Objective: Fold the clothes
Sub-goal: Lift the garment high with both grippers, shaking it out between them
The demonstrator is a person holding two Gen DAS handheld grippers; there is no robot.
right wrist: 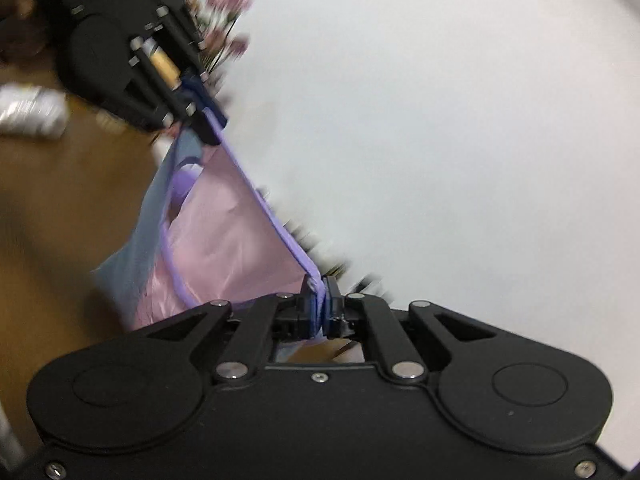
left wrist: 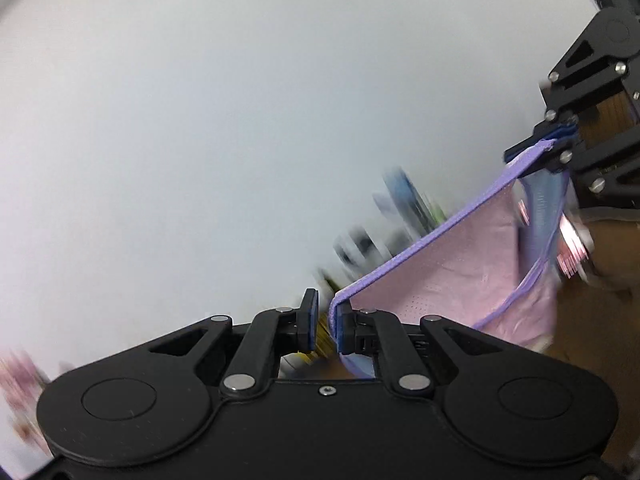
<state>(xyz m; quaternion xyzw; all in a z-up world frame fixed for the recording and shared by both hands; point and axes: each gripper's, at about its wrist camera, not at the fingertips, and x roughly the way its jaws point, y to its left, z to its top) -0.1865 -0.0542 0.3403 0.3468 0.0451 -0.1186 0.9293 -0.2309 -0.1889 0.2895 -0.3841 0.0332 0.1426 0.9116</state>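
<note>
While both wrist cams blur hard, pink garment clearly hangs stretched between grippers, off brown table. Left gripper: jaws parted a bit in own view, purple trim draped only over right-hand pad, so not really pinching. Right cam disagrees-ish: left gripper there looks closed round trim, too smeared to trust. Right gripper: clamped tight on trim corner. Only right cam shows light blue lining and flowers.
</note>
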